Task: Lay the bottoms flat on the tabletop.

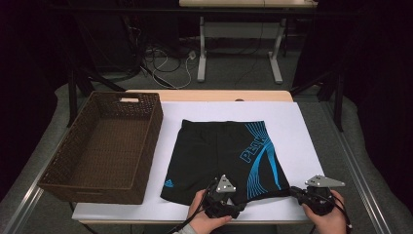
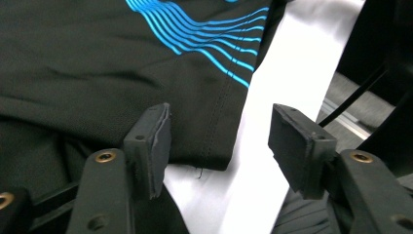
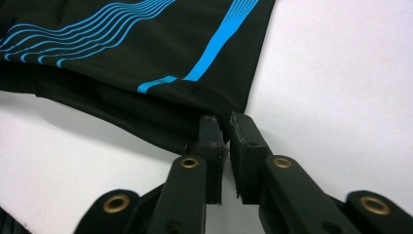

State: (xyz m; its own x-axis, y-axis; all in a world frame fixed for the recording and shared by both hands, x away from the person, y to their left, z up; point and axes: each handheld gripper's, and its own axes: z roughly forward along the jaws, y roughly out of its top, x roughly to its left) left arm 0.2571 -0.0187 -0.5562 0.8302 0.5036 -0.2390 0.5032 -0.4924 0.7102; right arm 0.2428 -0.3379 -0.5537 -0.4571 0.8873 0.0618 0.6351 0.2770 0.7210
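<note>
Sitting empty beside shorts (image 1: pixel 214 151): wicker basket (image 1: pixel 146 146).

We can read one word, on the black swim shorts (image 1: pixel 219 156): large blue outlined capitals run slantwise up the leg that lies at the right in the high view, and we make them out as "PEAK" (image 1: pixel 253 147), though the last letters are soft at this size and we cannot be sure of them. Low on the other leg, near the hem, we see a small blue triangular logo (image 1: pixel 168 183); whatever lettering it carries is too small for us to read. In the two gripper views we find blue stripes on the fabric but no letters or numbers.
</note>
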